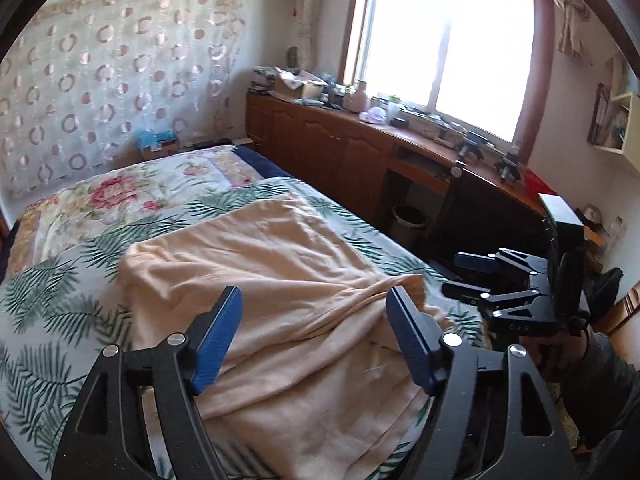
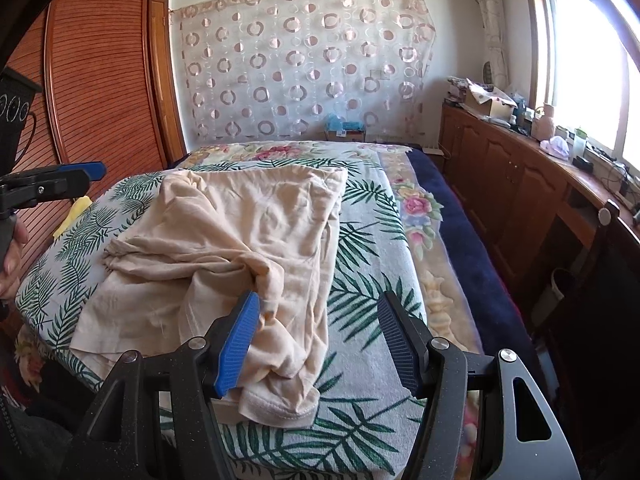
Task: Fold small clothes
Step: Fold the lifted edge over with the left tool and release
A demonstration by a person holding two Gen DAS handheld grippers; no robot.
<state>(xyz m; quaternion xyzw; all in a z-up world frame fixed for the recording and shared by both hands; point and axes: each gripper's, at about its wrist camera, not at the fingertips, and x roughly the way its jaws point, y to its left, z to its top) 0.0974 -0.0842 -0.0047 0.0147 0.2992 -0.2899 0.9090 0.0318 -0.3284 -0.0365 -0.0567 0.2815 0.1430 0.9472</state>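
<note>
A peach garment [image 1: 260, 280] lies crumpled and partly folded on a bed cover printed with palm leaves [image 1: 52, 300]. My left gripper [image 1: 316, 300] hangs over the garment's near part, its jaws wide apart and nothing pinched between them. To its right my right gripper [image 1: 454, 274] is held by a hand at the bed's edge. In the right wrist view the garment [image 2: 240, 232] spreads over the leaf cover [image 2: 360, 280], a hemmed end nearest me. My right gripper [image 2: 318, 300] is open just above that end, its left pad beside a bunched fold. The left gripper [image 2: 94, 174] shows at the far left edge.
A long wooden cabinet [image 1: 340, 148] with cluttered top runs under the window on the right. A wastebasket [image 1: 408, 220] and a dark chair [image 2: 600, 264] stand beside the bed. A slatted wooden wardrobe [image 2: 100, 80] is on the left, with a yellow cloth [image 2: 76, 210] near it.
</note>
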